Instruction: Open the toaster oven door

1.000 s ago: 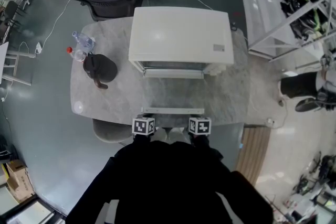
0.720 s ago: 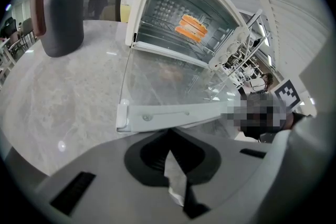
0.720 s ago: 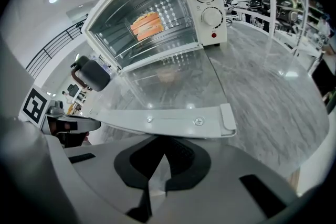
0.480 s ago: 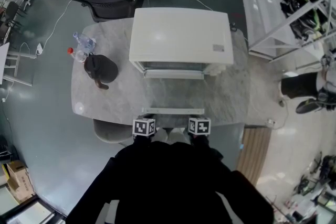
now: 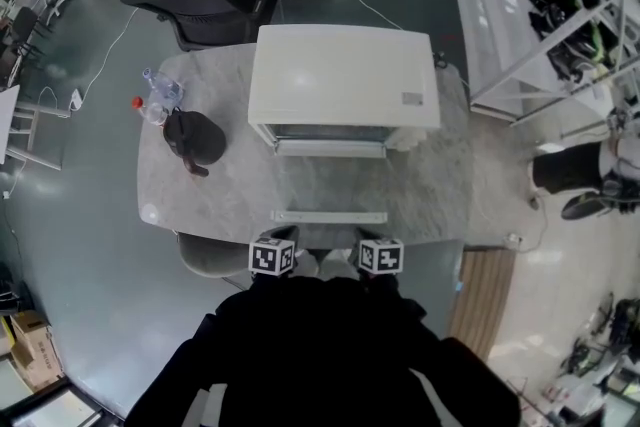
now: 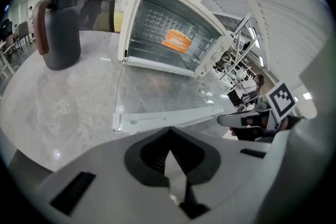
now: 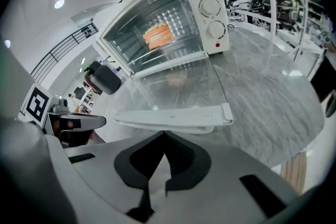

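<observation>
The white toaster oven (image 5: 345, 80) stands on the marble table (image 5: 440, 185). Its glass door (image 5: 330, 183) lies folded down flat toward me, with the handle bar (image 5: 330, 216) near the table's front edge. An orange piece of food (image 6: 178, 40) sits on the rack inside and also shows in the right gripper view (image 7: 157, 33). My left gripper (image 5: 272, 256) and right gripper (image 5: 380, 256) hang side by side just off the table's front edge, short of the handle and apart from it. The jaws of each, left gripper (image 6: 169, 153) and right gripper (image 7: 164, 155), meet with nothing between them.
A dark jug (image 5: 192, 137) and a clear water bottle (image 5: 155, 93) stand left of the oven. A black chair (image 5: 215, 0) is behind the table, and a grey seat (image 5: 205, 250) is tucked under its front left. Metal shelving (image 5: 540, 5) runs along the right.
Both grippers have drifted slightly back toward my body, away from the door handle. The oven door stays flat open.
</observation>
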